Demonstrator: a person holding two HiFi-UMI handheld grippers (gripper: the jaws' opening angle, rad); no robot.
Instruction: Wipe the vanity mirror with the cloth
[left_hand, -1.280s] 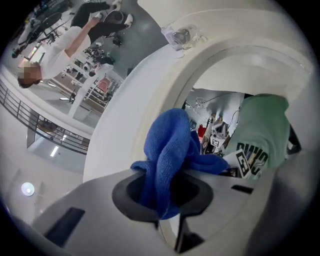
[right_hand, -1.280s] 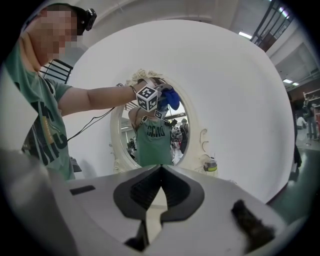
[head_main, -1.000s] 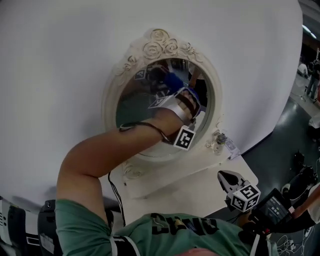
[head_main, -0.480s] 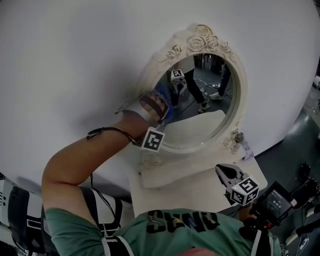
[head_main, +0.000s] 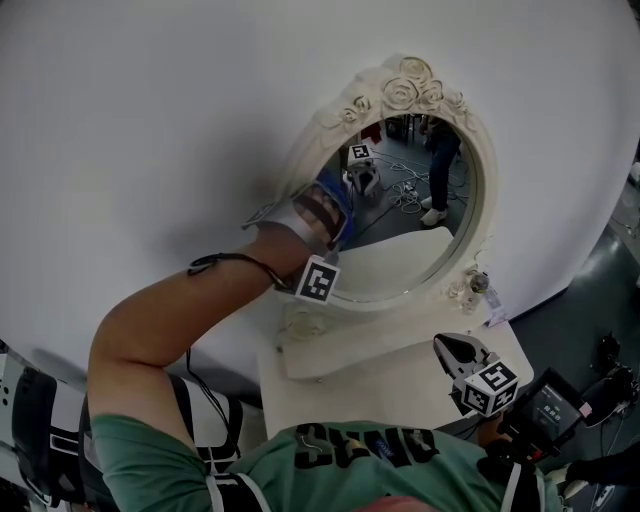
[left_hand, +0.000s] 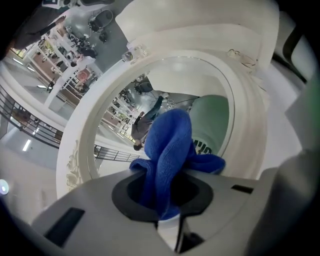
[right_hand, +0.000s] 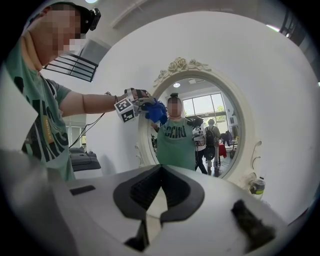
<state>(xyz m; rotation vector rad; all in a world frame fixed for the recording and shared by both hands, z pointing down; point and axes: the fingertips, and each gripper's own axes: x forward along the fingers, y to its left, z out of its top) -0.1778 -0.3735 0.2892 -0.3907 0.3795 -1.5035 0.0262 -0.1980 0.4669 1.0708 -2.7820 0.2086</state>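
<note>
The cloth (head_main: 336, 203) is clamped in the left gripper's (left_hand: 167, 192) closed jaws and held at the mirror's (head_main: 415, 210) left edge, mid-frame, seemingly for wiping. The right gripper (head_main: 455, 356), jaws together and empty, is held lower right over the table (head_main: 400, 385), out of the way.

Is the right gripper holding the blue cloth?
No, the blue cloth is clamped in the left gripper, while the right gripper is shut on nothing.
</note>
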